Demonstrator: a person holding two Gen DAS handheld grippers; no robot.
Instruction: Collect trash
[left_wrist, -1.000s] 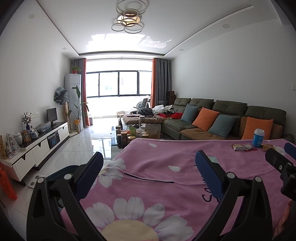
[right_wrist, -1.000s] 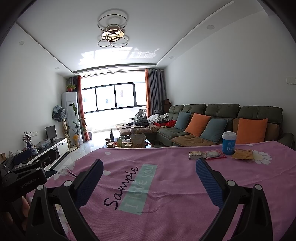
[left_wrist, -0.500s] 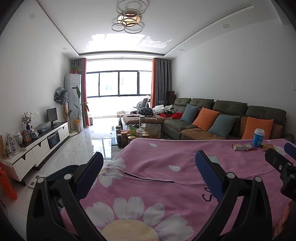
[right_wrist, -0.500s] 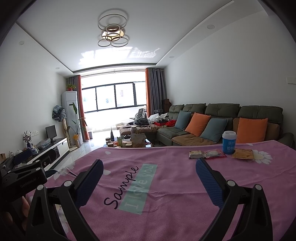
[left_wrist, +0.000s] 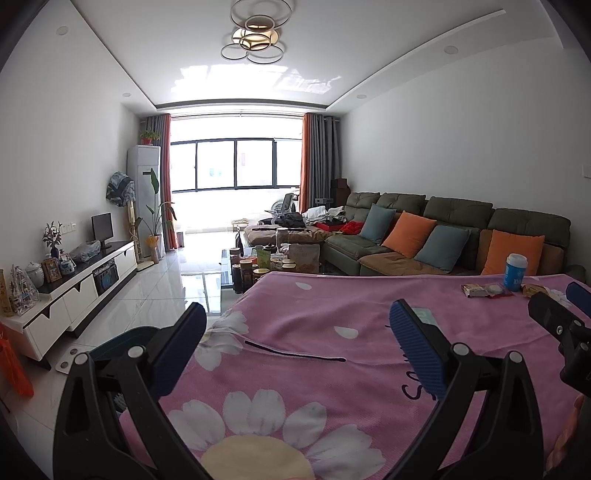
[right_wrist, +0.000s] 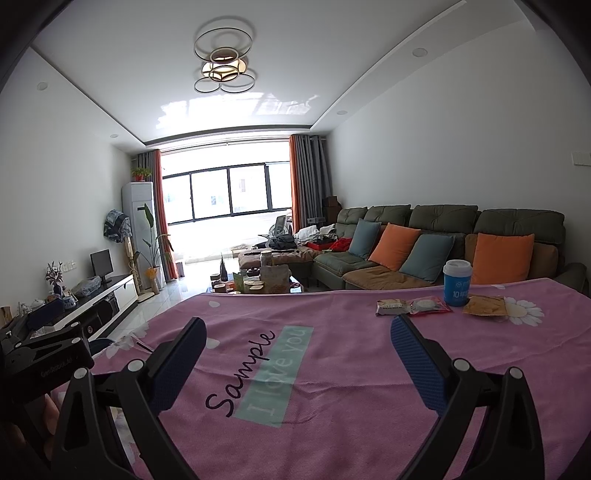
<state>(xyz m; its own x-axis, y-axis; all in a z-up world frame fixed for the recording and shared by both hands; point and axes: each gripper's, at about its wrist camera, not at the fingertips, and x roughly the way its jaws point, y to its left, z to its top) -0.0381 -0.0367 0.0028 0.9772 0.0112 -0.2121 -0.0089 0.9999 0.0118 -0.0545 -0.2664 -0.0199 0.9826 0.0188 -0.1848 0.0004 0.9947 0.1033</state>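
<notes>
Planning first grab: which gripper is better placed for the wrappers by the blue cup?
Right, probably. The right gripper is open and the wrappers and blue cup lie just ahead of it. From the open left gripper they sit far off right.

Three flat snack wrappers (right_wrist: 413, 306) flank an upright blue cup (right_wrist: 457, 283).

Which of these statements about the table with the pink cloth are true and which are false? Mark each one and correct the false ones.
1. The blue cup stands upright at the far side of the pink cloth. True.
2. The right gripper is shut on a wrapper. False: it is open and holds nothing.
3. Three snack packets lie near the cup. True.
4. The left gripper grips the cup. False: it is open, well short of it.
5. The cloth is plain blue. False: pink, with daisies.
</notes>
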